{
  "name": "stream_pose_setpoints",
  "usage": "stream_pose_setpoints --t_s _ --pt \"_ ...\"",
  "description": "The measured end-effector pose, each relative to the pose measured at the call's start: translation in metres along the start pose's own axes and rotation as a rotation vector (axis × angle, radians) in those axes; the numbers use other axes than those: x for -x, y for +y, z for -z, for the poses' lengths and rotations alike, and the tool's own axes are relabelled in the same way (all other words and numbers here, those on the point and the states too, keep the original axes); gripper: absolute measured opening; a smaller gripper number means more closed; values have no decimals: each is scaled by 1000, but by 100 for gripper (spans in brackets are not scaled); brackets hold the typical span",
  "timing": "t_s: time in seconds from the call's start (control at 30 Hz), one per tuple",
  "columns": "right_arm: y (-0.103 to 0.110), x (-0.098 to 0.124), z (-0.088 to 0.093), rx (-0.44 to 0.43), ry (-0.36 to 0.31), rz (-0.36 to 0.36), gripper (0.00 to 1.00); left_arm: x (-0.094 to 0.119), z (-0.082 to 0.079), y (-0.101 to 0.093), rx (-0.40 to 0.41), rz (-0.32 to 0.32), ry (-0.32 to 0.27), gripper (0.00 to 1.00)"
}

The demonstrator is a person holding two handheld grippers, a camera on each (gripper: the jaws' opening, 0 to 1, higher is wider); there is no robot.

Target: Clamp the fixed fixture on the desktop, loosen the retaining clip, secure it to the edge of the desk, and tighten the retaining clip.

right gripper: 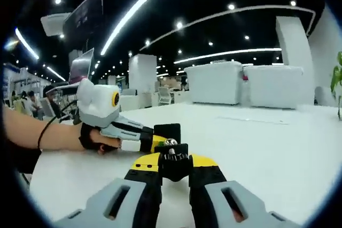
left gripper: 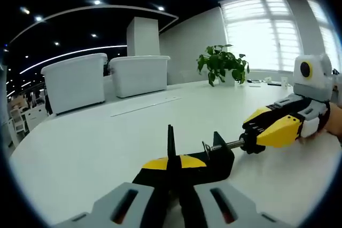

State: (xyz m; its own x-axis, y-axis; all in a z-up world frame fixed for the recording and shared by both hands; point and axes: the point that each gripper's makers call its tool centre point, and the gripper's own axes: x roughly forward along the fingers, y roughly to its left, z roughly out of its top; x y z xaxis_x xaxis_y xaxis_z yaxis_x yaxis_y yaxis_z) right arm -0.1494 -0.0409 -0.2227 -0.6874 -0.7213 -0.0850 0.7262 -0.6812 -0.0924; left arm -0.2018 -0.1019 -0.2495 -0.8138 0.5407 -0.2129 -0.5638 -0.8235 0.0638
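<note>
Left gripper view, lower centre: left gripper (left gripper: 171,172) is gripping the black clamp fixture (left gripper: 216,158), jaws together on it, on the white desk (left gripper: 96,142). Right of that, right gripper (left gripper: 251,137) is pinching the clamp's screw (left gripper: 224,145), jaws closed on its end. Two white bins (left gripper: 107,78) are sitting upper left, plant (left gripper: 222,62) upper right. Right gripper view: a hand (right gripper: 93,137) is holding the left gripper at left.
</note>
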Motion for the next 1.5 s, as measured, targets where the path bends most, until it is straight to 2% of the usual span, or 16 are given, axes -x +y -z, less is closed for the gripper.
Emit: stream_pose_setpoints --t_s 0.03,0.17,0.27,0.3,0.47,0.57,0.77,0.87,0.93,0.97,1.03,1.13,1.2,1.27,1.4,1.5 --pt "1 1 -1 24 -2 3 18 0 -1 0 0 -1 0 6" --pt "11 5 -4 219 -7 28 18 0 -1 0 1 -2 0 6" --pt "21 7 -7 497 -4 55 18 0 -1 0 2 -3 1 6" --pt "23 8 -6 532 5 65 18 0 0 0 2 -4 1 6" --pt "22 8 -6 506 5 69 18 0 1 2 5 -7 2 6" --pt "24 9 -6 526 5 69 18 -1 0 3 5 -7 2 6" --pt "12 0 -4 541 12 71 18 -1 -1 2 3 -7 2 6" --pt "1 -5 -3 511 15 72 19 -1 0 4 4 -8 2 6" --pt "-1 -5 -4 376 9 51 21 -2 0 5 3 -7 2 6" --pt "-2 -4 -8 271 -12 32 23 -2 0 5 0 -7 2 6" --pt "-9 3 -25 157 -88 57 32 -1 0 4 0 -8 1 6" --pt "-27 9 -33 -50 -131 92 33 -1 1 4 -1 -8 2 6" --pt "-40 5 -28 -152 -109 86 32 -2 1 4 -1 -7 2 6" --pt "-37 3 -21 -244 -82 45 31 -1 1 3 -2 -7 1 6" --pt "-24 0 -12 -310 -34 -36 28 -1 1 2 -3 -6 2 6" --pt "-25 -6 -8 -282 -12 -45 28 0 1 1 -4 -6 1 6"
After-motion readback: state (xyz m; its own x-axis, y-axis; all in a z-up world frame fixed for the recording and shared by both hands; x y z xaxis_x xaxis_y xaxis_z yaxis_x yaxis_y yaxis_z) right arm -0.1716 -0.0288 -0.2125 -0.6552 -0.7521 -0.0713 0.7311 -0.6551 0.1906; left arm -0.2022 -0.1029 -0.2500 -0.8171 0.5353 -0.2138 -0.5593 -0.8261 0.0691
